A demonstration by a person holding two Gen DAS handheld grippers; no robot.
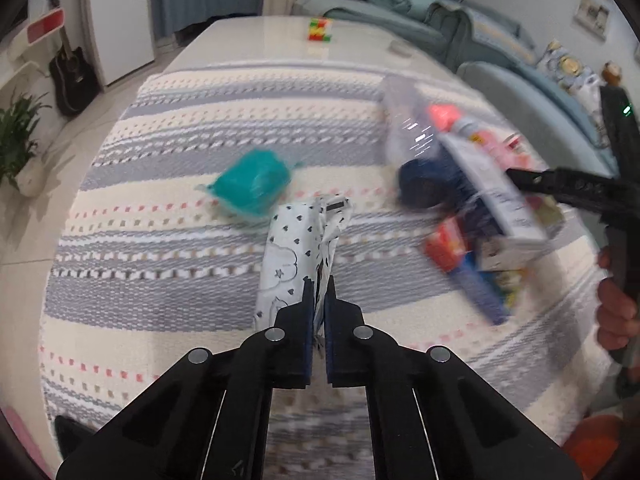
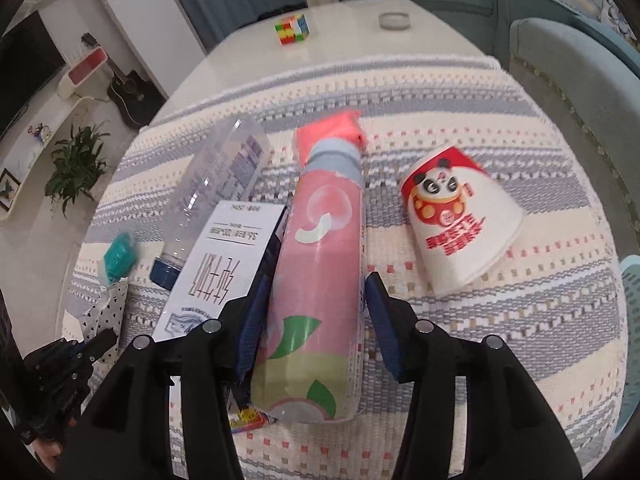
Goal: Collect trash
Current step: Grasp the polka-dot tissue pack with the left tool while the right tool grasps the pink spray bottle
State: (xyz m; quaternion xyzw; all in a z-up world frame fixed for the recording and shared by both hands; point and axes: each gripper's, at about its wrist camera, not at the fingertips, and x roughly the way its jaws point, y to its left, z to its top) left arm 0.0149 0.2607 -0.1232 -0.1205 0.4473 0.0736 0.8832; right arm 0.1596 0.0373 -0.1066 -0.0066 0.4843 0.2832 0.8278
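Observation:
My left gripper (image 1: 319,280) is shut on a white wrapper with black dots (image 1: 292,248), lifted over the striped cloth. A teal packet (image 1: 252,186) lies beyond it. My right gripper (image 2: 316,284) is around a pink bottle (image 2: 320,264) with a red cap; its left finger touches the bottle, the right finger stands slightly off, so the grip is unclear. A white carton (image 2: 216,268) and a clear plastic bottle (image 2: 216,188) lie just left of the pink bottle. A panda paper cup (image 2: 460,220) lies on its side to the right. The right gripper (image 1: 536,180) shows blurred in the left wrist view.
The striped cloth (image 2: 480,340) covers the near end of a white table (image 2: 340,52). A colour cube (image 2: 293,29) and a small round dish (image 2: 394,21) sit at the far end. Teal sofas (image 1: 440,24) stand to the right. A pale blue basket rim (image 2: 632,280) is at the right edge.

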